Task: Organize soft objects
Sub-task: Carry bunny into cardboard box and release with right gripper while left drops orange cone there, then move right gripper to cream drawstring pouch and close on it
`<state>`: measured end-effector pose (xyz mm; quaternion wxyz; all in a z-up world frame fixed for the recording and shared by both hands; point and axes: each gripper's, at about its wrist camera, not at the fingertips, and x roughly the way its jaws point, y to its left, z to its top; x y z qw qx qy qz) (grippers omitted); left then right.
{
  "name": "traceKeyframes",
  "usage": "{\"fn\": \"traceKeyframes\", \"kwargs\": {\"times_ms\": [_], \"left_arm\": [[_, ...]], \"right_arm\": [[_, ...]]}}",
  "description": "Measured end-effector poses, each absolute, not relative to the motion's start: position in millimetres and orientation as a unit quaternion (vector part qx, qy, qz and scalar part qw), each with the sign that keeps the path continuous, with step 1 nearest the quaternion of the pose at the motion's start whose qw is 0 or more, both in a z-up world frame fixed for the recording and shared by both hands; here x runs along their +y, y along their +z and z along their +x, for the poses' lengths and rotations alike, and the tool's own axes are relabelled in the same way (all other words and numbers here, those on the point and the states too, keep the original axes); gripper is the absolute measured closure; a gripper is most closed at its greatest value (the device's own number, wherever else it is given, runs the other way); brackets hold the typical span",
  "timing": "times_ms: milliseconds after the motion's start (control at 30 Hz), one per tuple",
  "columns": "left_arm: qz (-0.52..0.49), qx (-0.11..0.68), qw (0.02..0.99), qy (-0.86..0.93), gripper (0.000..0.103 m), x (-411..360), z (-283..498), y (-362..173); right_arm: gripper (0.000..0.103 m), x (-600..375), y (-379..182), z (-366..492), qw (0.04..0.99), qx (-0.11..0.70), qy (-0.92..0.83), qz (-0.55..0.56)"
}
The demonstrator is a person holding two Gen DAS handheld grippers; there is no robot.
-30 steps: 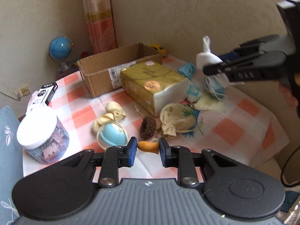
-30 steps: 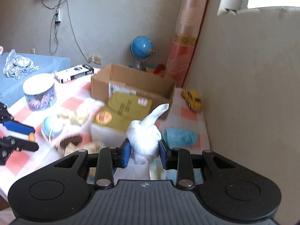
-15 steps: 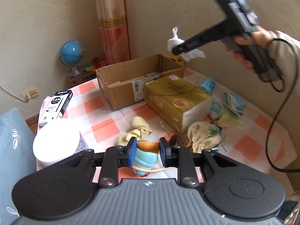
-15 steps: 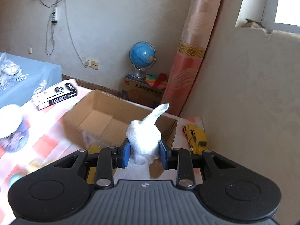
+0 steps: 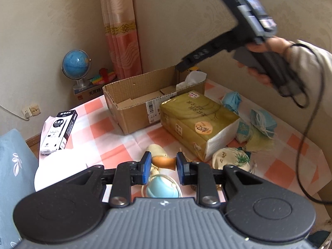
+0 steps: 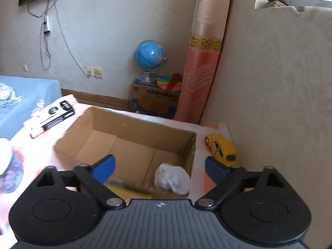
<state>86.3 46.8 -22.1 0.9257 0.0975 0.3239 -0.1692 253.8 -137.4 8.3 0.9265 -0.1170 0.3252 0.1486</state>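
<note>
Nearest the left camera, at six o'clock, the left hand-held gripper [image 5: 162, 166] is clamped on a small orange piece [image 5: 164, 161], apparently part of the pale blue soft toy [image 5: 161, 188] hanging just below the pads. The toy looks lifted clear of the checked surface [image 5: 116, 132], presumably ready to go into the box.

Just beyond, toward one o'clock, a cream drawstring pouch [image 5: 231, 159] lies on the surface beside a gold tissue pack [image 5: 197, 122]. Farther right, at two o'clock, blue face masks [image 5: 262, 121] and other small soft items wait unsorted.

At twelve o'clock stands the open cardboard box [image 5: 132, 112], evidently the collecting place. A white crumpled cloth [image 5: 192, 78] rests in its right-hand corner.

Above that corner, at one to two o'clock, a person's hand [image 5: 267, 47] holds the right hand-held gripper [image 5: 182, 65], angled down over the box.

From the right camera, that gripper [image 6: 159, 169] has its jaws swinging apart with nothing pressed between the pads. The white cloth [image 6: 173, 177] lies below them at six o'clock, inside the box [image 6: 132, 124] against its right wall, so this looks like a release. A yellow toy car [image 6: 222, 148] sits outside the box at three o'clock; a globe [image 6: 149, 55] stands farthest away at twelve o'clock.
</note>
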Motion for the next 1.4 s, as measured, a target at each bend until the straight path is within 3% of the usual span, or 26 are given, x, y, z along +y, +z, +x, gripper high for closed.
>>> {"fn": "traceKeyframes", "kwargs": {"times_ms": [67, 700, 1067, 1167, 1233, 1300, 1400], "left_arm": [[0.101, 0.326, 0.925, -0.169, 0.079, 45, 91, -20], [0.109, 0.319, 0.929, -0.155, 0.079, -1, 180, 18], [0.109, 0.344, 0.925, -0.123, 0.078, -15, 263, 15], [0.110, 0.340, 0.928, -0.108, 0.068, -17, 275, 11], [0.106, 0.341, 0.928, -0.103, 0.035, -17, 278, 10], [0.099, 0.333, 0.933, -0.096, 0.021, -13, 277, 10], [0.090, 0.328, 0.936, -0.095, 0.012, -8, 269, 13]], "right_arm": [[0.000, -143, 12, 236, 0.927, 0.324, 0.156, -0.106], [0.000, -180, -5, 68, 0.929, 0.325, 0.152, -0.086], [0.000, -198, -9, 56, 0.934, 0.320, 0.149, -0.046], [0.000, -200, -11, 58, 0.935, 0.323, 0.142, -0.045], [0.000, -200, -13, 58, 0.934, 0.325, 0.139, -0.045], [0.000, -201, -13, 58, 0.934, 0.326, 0.141, -0.042], [0.000, -203, -14, 58, 0.934, 0.326, 0.139, -0.043]]}}
